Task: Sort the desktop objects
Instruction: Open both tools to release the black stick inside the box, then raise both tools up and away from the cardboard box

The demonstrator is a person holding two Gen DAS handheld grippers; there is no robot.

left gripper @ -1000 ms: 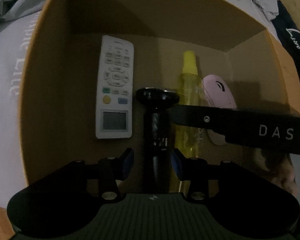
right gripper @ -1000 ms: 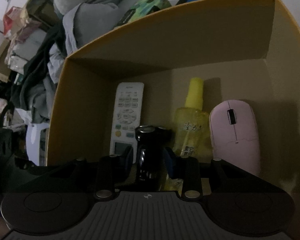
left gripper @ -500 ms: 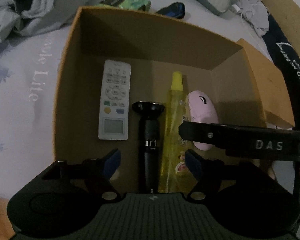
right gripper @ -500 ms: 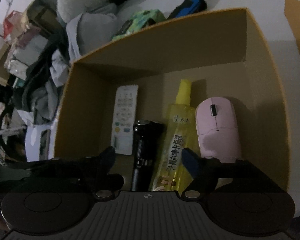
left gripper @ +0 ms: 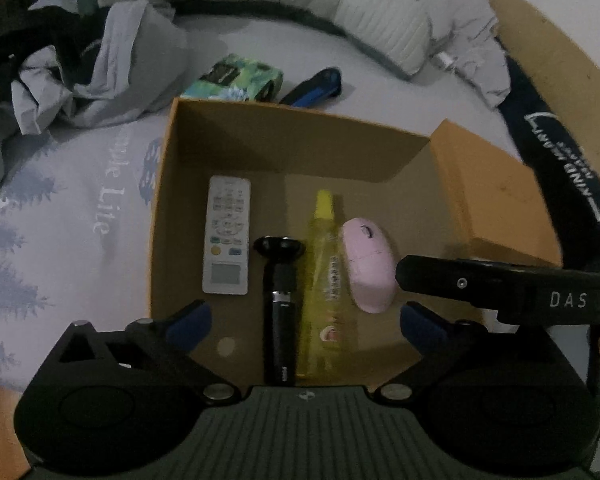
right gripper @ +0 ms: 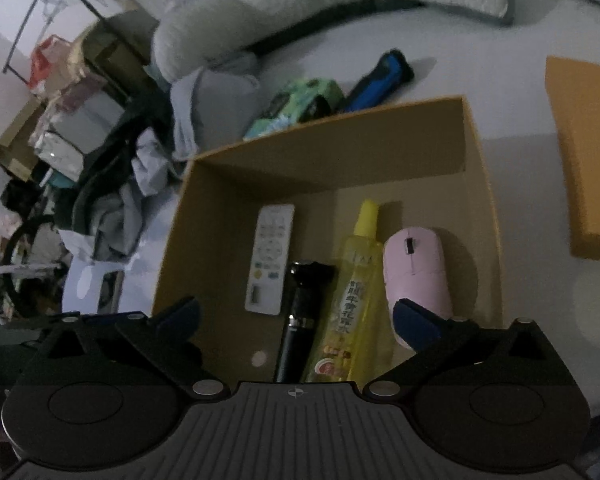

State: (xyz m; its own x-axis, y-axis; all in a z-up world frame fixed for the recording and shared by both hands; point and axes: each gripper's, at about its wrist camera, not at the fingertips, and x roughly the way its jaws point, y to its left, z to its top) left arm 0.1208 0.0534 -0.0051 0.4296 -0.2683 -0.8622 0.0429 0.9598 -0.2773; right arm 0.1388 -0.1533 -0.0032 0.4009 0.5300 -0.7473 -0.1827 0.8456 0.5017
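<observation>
Inside the box (left gripper: 160,216), four items lie side by side on its floor: remote (left gripper: 227,236) at 9 o'clock, then shaver (left gripper: 278,304), yellow bottle (left gripper: 326,280), pink mouse (left gripper: 366,264) at 3 o'clock. Left gripper (left gripper: 304,322) above the near wall, jaws opening, nothing between the pads. Right gripper (right gripper: 296,316) likewise, jaws opening, empty. Green pack (left gripper: 236,80) and blue object (left gripper: 316,86) on the bed at 12 o'clock beyond the box; lid (left gripper: 488,188) at 3 o'clock.
</observation>
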